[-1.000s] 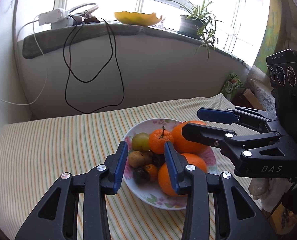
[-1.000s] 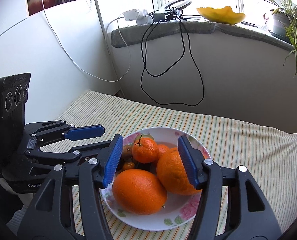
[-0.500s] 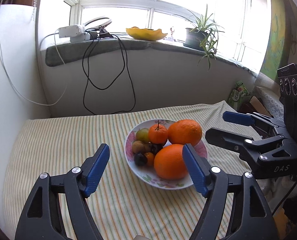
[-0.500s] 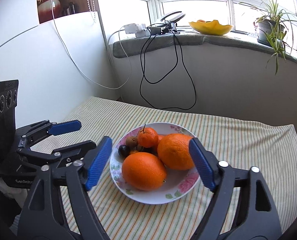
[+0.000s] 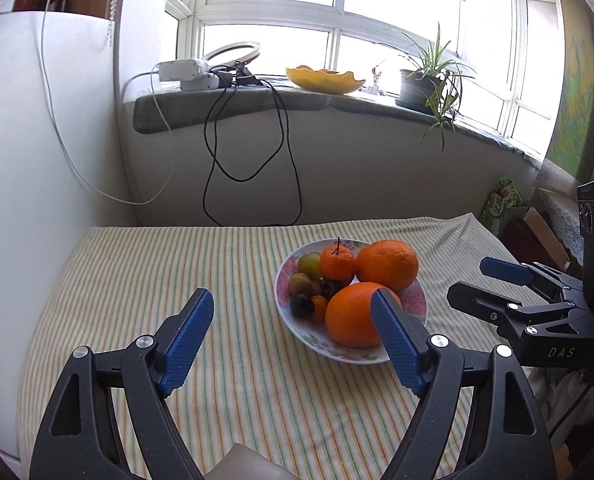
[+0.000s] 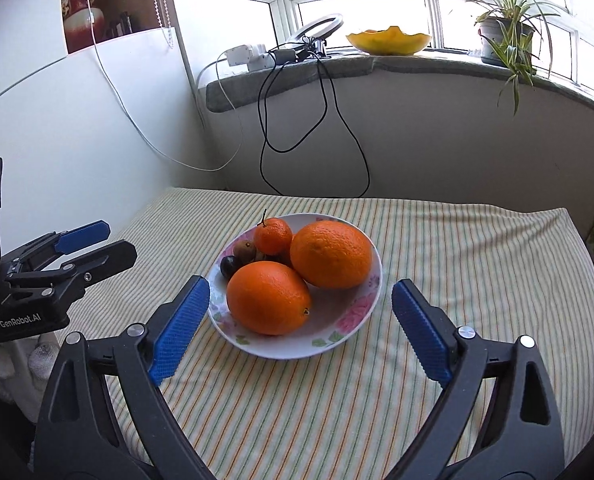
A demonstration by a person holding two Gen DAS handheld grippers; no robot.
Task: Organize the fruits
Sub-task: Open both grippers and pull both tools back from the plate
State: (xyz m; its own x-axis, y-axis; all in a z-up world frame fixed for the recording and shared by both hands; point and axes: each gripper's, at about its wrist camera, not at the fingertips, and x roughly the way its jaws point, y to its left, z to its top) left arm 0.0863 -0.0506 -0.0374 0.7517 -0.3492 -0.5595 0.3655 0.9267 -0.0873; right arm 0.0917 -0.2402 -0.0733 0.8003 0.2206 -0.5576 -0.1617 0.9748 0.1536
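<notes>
Both tongs, L [image 5: 293, 336] & R [image 6: 301, 326], wide open, empty, over striped cloth [image 6: 457, 248] w/ fruit plate [image 6: 353, 320], by windowsill [image 6: 417, 66].

A lived-in room of a home. A striped tablecloth [image 6: 437, 264] covers the table, with a flowered plate of fruit [image 6: 361, 312] on it. At twelve o'clock runs a wide window sill [image 5: 257, 106] carrying a potted spider plant [image 5: 429, 80], a yellow bowl [image 5: 325, 80], a power strip [image 5: 185, 74] and dangling cables [image 5: 253, 156].
</notes>
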